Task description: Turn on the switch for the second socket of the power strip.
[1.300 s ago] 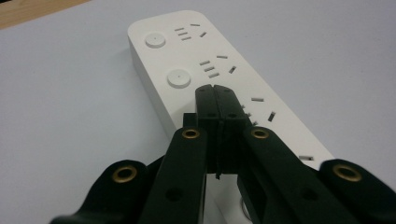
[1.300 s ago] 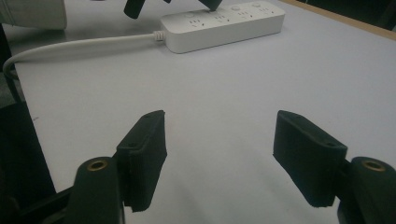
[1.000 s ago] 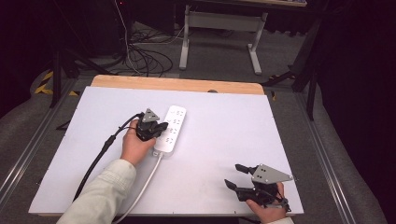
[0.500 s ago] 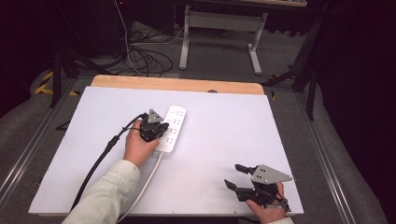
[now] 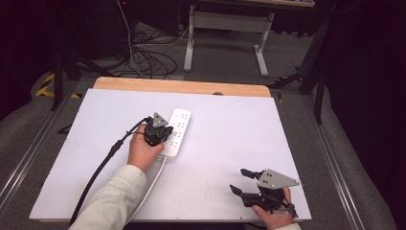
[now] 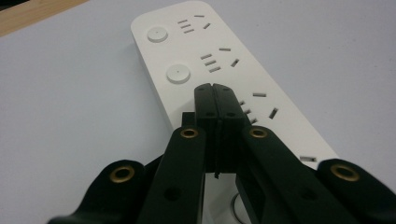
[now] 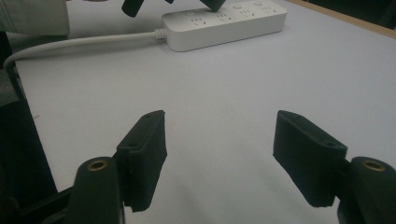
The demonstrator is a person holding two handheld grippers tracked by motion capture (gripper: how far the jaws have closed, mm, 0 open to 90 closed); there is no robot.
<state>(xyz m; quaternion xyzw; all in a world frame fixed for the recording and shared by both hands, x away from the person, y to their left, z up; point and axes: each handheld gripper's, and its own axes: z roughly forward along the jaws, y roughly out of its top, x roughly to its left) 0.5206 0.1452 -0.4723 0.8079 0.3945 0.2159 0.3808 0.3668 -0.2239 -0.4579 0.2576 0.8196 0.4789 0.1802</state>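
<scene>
The left gripper [image 6: 215, 93] has its jaws pressed together, tips over the white power strip [image 6: 224, 70] just beside its row of round buttons; whether they touch it I cannot tell. The strip lies near the middle of the white table [image 5: 72, 158], its cord [image 7: 84, 42] trailing toward the person. The right gripper [image 5: 243, 181], jaws spread and empty, sits well apart near the front right corner

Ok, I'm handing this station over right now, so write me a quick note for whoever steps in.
Left hand-held gripper: jaws shut, empty, tip over the power strip, by its third round button; contact can't be told.
Right hand-held gripper: open, empty, low over the bare table at its near right.
Power strip lies mid-table, its cable running toward the person.
Done: nothing evident.
Left: likely the button press.
</scene>
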